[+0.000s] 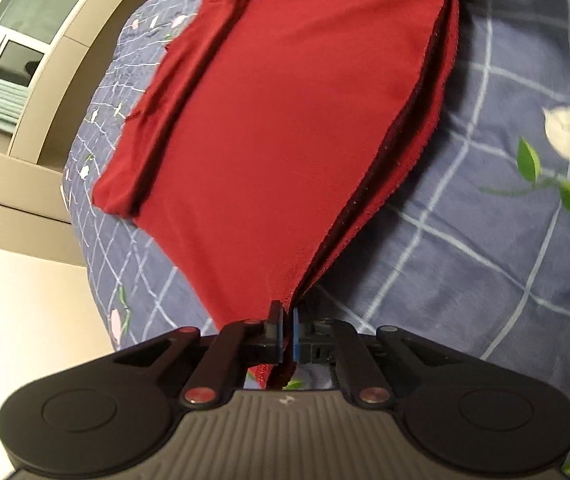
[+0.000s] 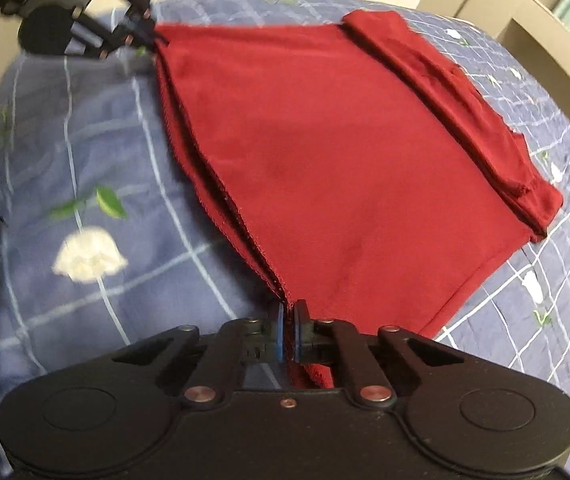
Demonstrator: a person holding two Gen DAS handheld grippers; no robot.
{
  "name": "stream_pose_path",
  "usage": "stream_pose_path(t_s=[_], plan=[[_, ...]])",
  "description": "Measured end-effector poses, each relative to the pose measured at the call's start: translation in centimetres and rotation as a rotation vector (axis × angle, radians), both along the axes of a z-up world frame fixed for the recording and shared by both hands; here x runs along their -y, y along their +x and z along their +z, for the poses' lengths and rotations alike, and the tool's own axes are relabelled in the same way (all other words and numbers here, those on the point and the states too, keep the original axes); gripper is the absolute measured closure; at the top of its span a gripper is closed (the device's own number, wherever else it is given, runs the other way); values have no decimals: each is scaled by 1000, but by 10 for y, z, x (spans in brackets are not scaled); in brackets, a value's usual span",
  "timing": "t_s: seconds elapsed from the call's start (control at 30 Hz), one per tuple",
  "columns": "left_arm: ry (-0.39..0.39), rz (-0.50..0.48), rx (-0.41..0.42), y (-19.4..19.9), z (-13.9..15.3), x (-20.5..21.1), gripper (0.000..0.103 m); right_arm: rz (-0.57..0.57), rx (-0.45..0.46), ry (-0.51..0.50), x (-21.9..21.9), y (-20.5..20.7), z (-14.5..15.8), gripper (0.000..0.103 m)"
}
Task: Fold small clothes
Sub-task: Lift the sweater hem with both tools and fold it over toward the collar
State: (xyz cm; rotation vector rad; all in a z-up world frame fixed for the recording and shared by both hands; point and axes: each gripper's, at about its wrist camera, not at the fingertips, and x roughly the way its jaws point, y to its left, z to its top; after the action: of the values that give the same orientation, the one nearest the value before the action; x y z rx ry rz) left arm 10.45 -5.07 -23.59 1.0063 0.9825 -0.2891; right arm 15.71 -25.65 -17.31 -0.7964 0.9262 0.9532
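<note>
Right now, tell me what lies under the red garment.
The blue checked floral bedsheet shows all around the red garment; whatever lies beneath its middle is covered.

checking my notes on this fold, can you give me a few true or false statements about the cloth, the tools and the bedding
1. Both tools are shut on the red cloth. True: the left tool and the right tool each pinch a corner of it.
2. The cloth lies on a bare wooden table. False: it rests on a blue checked bedspread with white flowers.
3. The two tools hold corners along the same edge. True: the layered hem runs from one to the other.
4. The cloth is a single layer. False: several stacked edges show along the held side.
5. The far end of the cloth lifts clear of the bedding. False: it lies on the bedspread.
</note>
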Motion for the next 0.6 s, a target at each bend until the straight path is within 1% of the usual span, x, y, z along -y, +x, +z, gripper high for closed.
stream_pose_path(t_s=[0.13,0.23,0.33,0.47,0.6], plan=[[-50,24,-9,18,36,-7,100,-69,-82,75,8,27,31,99],[-97,57,-4,41,65,-14,100,-103,-117,125,12,53,54,99],[-134,69,18,70,94,-22,100,-121,-140,154,13,83,73,99],[-197,79,21,118,131,-33,100,-114,-127,170,10,133,100,99],[-216,46,30,172,160,-45,100,-97,-91,168,4,189,124,99]])
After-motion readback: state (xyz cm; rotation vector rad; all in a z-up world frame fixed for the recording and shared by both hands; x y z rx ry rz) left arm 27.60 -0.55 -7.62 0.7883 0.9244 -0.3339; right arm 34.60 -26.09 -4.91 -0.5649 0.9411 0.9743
